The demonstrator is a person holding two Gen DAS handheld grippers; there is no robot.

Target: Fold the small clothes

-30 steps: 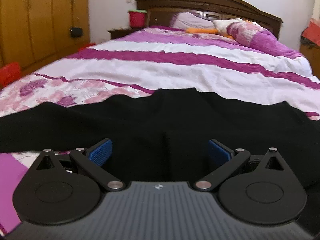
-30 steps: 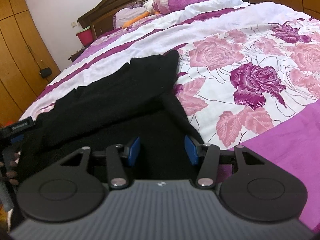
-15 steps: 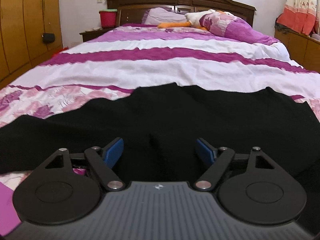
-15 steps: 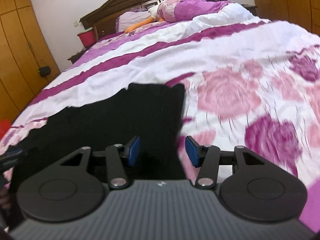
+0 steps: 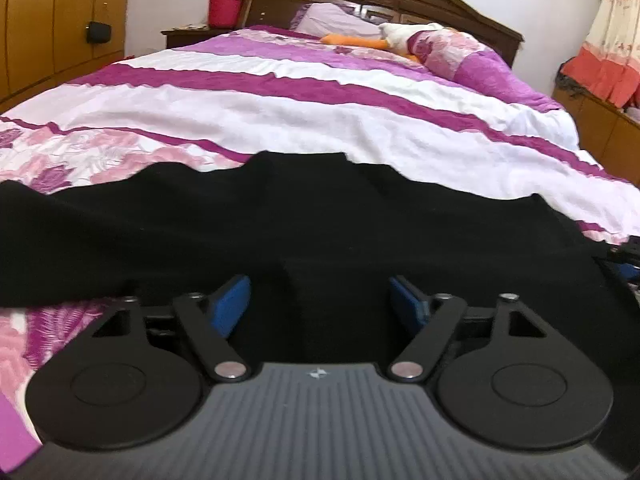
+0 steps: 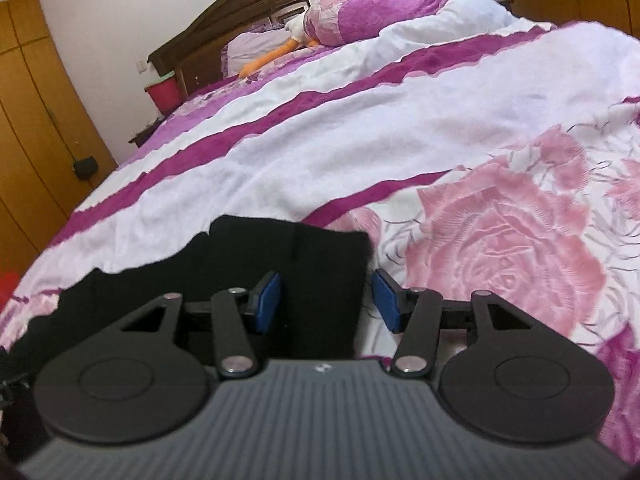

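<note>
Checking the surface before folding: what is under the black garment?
The black garment lies on the floral purple-and-white bedspread, which shows around its edges. Whatever lies directly beneath the cloth is covered.

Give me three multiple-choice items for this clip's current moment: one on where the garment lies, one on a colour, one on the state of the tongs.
1. Where does the black garment lie?
A. On the floral bedspread
B. On the nightstand
C. On the floor

2. What colour are the pads of the left tongs?
A. Red
B. Blue
C. Green

3. How do the right tongs stand?
A. Shut on the garment
B. Open, with the garment's edge in the gap
C. Shut on nothing

Answers:
1. A, black cloth is spread across the bedspread in both views.
2. B, both pads show blue.
3. B, the pads stand apart with the black cloth edge seen between them.
</note>
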